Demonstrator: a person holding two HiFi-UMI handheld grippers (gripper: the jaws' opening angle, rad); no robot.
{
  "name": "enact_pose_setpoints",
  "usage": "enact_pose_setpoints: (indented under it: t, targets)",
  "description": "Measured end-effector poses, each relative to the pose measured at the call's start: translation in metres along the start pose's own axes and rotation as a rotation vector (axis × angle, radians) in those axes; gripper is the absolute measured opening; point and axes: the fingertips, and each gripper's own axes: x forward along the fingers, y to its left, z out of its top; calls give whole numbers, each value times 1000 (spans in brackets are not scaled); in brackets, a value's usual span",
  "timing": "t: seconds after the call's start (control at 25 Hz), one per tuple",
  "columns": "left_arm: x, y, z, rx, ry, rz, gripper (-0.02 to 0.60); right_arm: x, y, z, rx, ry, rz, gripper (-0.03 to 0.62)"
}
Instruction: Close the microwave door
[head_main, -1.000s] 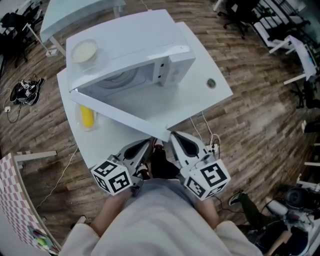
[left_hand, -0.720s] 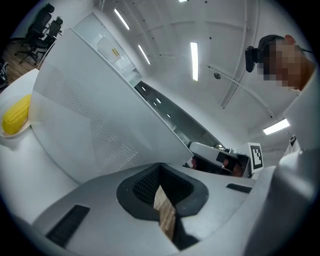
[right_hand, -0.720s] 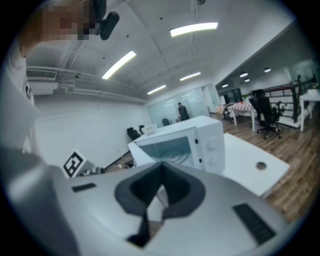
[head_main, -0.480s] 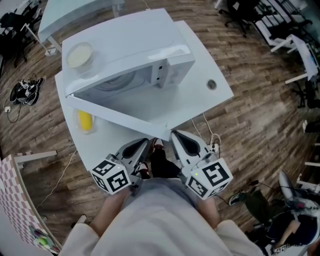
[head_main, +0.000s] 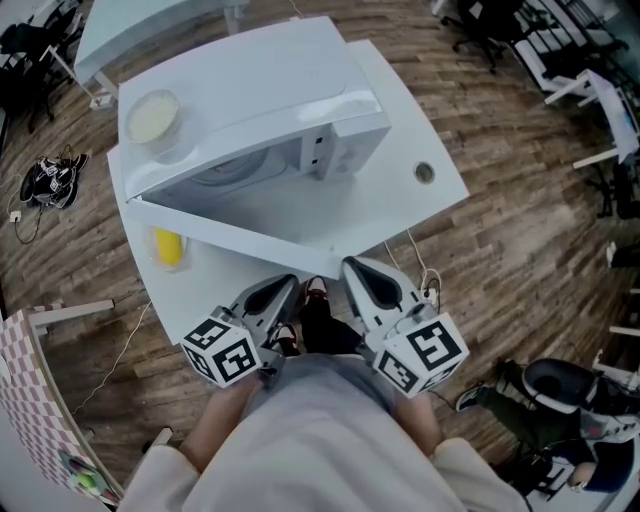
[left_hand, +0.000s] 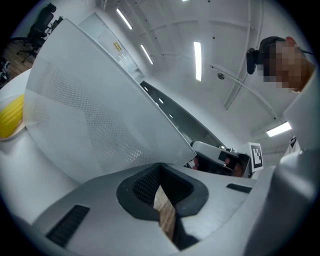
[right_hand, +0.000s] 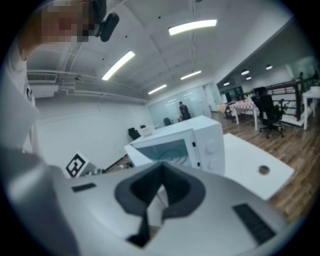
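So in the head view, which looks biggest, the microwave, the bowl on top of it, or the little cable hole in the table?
1. microwave, by far the largest
2. bowl
3. cable hole, smallest

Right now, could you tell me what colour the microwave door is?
The microwave door is white; the head view shows it best.

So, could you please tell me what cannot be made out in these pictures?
Microwave cavity: head view, mostly hidden under the microwave's top.
Yellow object: head view, too small to identify; left gripper view, cut off by the picture's edge.
Round spot on the table: head view, too small to identify.
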Motion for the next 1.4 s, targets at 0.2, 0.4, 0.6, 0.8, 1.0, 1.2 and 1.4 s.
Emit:
enact_pose_setpoints:
  t: [0.2, 0.4, 0.6, 0.8, 1.0, 1.2, 1.4]
  targets:
    - [3, 4, 8, -10, -34, 30, 17, 0, -7, 3, 2, 22, 25, 20]
    - [3, 7, 10, -18, -58, 46, 17, 5, -12, 4, -11, 22, 44, 20]
    - [10, 4, 13, -15, -68, 42, 17, 13, -16, 9, -16, 16, 72, 20]
    - [16, -1, 15, -15, -67, 41, 17, 19, -20, 13, -36, 20, 105, 20]
    - [23, -9, 16, 8, -54, 26, 17, 25, -26, 18, -50, 11, 137, 20]
    - [25, -12, 18, 21, -70, 48, 17, 27, -28, 20, -55, 6, 170, 20]
    - [27, -16, 16, 16, -90, 64, 17, 28, -30, 20, -53, -1, 197, 20]
